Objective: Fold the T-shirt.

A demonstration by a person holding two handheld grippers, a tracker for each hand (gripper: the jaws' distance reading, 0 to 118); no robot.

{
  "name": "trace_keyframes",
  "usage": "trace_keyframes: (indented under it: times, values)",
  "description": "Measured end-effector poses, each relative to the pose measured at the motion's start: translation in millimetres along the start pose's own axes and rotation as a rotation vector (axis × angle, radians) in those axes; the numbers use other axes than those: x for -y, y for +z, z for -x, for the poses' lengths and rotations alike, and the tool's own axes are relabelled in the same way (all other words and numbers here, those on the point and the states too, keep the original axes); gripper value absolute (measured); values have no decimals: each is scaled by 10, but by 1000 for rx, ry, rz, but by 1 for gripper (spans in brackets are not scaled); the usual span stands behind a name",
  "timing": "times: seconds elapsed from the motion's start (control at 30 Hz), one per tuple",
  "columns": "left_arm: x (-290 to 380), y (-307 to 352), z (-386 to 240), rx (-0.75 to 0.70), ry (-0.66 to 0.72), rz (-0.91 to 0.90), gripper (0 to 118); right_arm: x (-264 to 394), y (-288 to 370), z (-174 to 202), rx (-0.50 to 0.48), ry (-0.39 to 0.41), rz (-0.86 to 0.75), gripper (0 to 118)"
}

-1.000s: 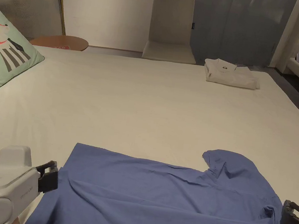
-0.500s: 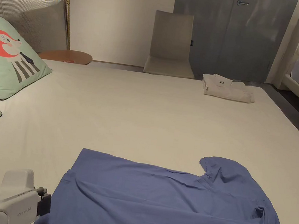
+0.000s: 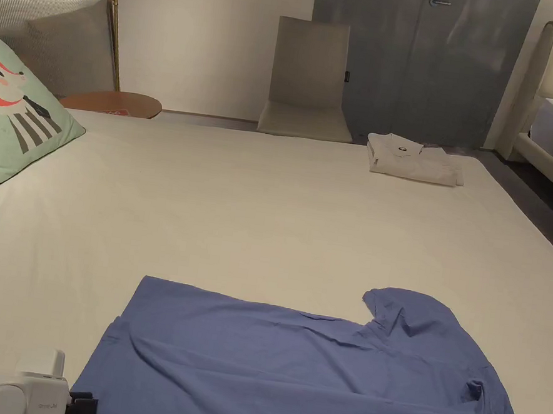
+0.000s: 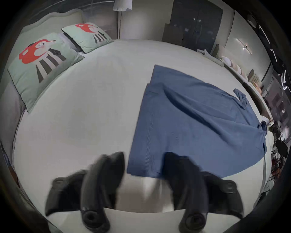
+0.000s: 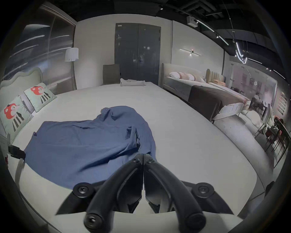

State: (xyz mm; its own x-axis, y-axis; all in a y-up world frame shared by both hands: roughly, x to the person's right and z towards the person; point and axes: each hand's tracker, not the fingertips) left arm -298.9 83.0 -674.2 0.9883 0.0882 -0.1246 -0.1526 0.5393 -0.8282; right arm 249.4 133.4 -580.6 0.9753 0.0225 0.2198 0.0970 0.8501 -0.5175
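No text can be read with certainty anywhere. The left claw (image 3: 82, 409) carries a faint grey mark on the side of its white housing in the head view, too small and blurred to make out. The folded white garment (image 3: 412, 159) at the far end of the bed (image 3: 280, 217) bears a small dark emblem, its form unclear. The round side table (image 3: 113, 102) shows a patch of red with pale marks, illegible. On the far right wall in the right claw view hangs a red sign (image 5: 281, 104) with rows of lines, too blurred to read.
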Motion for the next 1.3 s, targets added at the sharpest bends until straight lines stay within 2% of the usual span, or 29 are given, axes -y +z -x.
trace_keyframes:
  times: [0.03, 0.1, 0.17, 0.2, 0.23, 0.27, 0.3, 0.4, 0.5, 0.53, 0.6, 0.63, 0.7, 0.77, 1.07, 1.3]
  values:
    - [8, -29, -17, 10, 6, 10, 40, 11, -21, 2, 0, 2, 6, 1]
    - [26, 0, -68, -10, -8, -2, 35, 32, -66, 1, -6, 8, 18, 1]
    - [17, 53, -104, 15, -14, -17, 13, 44, -121, 3, -5, 9, 28, 5]
    - [12, 94, -122, 29, -7, -25, 9, 38, -161, 1, 2, 11, 38, 23]
    - [8, 124, -152, 24, -12, -32, 8, 30, -200, 3, 4, 14, 61, 72]
    - [7, 158, -190, 12, -32, -46, 8, 27, -288, -7, 2, 18, 120, 102]
    - [7, 200, -209, 7, -49, -64, 8, 34, -356, -18, 2, 12, 149, 116]
    - [2, 319, -216, 29, -33, -82, 8, 60, -533, -35, 10, 12, 221, 105]
    - [-5, 359, -194, 38, -21, -89, 8, 125, -692, -14, -56, 1, 321, 74]
    - [-1, 369, -195, 36, -22, -91, 8, 147, -733, 3, -80, 1, 350, 58]
    - [3, 369, -185, 32, -23, -90, 8, 174, -744, 37, -98, -2, 340, 34]
    - [10, 380, -177, 31, -22, -87, 8, 176, -718, 52, -103, -6, 334, 15]
    - [26, 425, -151, 36, -12, -76, 8, 122, -635, 73, -120, -2, 310, 14]
    - [22, 492, -112, 43, -10, -62, 8, 46, -518, 96, -104, 49, 282, 13]
    - [314, 1092, 98, 54, 31, -89, 8, -199, 273, -145, -137, 28, 206, 13]
    - [1086, 1188, 259, 33, 87, 30, 8, 257, 621, -265, -121, 19, 326, 13]
